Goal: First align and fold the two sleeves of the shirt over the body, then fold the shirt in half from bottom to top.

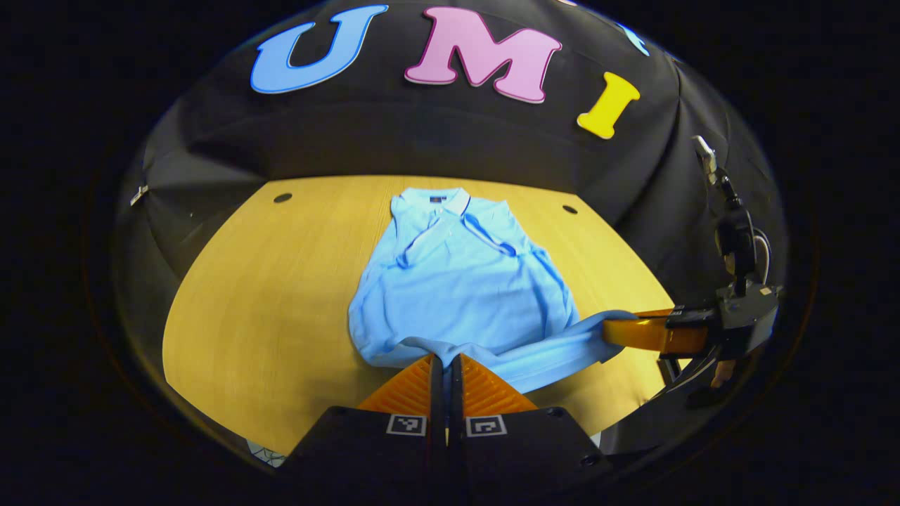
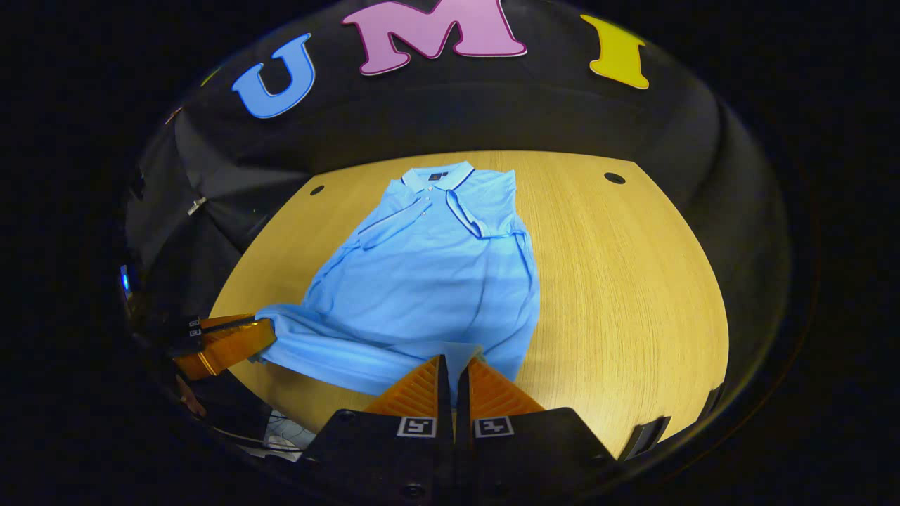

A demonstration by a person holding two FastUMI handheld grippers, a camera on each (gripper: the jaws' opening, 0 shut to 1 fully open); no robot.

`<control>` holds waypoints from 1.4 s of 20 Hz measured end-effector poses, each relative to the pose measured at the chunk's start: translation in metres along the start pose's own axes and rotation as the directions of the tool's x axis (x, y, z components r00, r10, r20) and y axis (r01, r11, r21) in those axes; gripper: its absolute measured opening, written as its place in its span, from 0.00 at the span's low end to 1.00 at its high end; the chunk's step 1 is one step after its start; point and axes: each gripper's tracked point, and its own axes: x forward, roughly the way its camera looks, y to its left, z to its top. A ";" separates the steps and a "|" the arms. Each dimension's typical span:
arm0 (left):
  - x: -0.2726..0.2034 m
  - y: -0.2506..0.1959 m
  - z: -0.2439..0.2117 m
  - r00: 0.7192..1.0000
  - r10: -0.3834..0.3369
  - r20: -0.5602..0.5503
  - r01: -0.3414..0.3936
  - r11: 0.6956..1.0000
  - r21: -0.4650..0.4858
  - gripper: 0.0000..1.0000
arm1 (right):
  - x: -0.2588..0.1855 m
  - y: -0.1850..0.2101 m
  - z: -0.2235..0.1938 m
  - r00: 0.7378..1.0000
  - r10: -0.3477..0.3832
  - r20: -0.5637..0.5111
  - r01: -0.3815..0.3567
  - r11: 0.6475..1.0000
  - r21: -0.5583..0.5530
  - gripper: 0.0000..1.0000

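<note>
1. While both sleeves lie folded over the chest, the shirt (image 1: 460,281) sits mid-table (image 1: 267,295), collar at 12 o'clock, hem at 6.
2. Left gripper (image 1: 446,365): jaws nearly closed, pinching the hem's left corner.
3. Right gripper (image 2: 453,369): jaws nearly closed on the hem's right corner.
4. Hem (image 2: 365,355) hangs raised between the 2 grips.
5. Judgement: knit cloth, light, limp, sagging in the middle; hold both corners and carry them level toward 12 o'clock.

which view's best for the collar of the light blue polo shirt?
Right gripper view: the light blue polo shirt's collar sits larger, with both trimmed edges clear. Left gripper view shows the collar smaller and farther off.
</note>
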 end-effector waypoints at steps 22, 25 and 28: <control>0.182 0.062 0.264 0.972 0.046 0.229 -0.050 0.999 0.009 0.06 | 0.171 -0.013 0.311 0.957 0.066 0.283 -0.025 0.989 -0.145 0.05; 0.233 0.082 0.268 0.977 0.051 0.208 -0.049 0.999 -0.013 0.06 | 0.220 -0.019 0.320 0.962 0.050 0.267 -0.008 0.988 -0.157 0.05; 0.280 0.109 0.264 0.980 0.056 0.192 -0.041 0.996 -0.077 0.06 | 0.265 -0.032 0.309 0.974 0.028 0.223 0.004 0.990 -0.142 0.05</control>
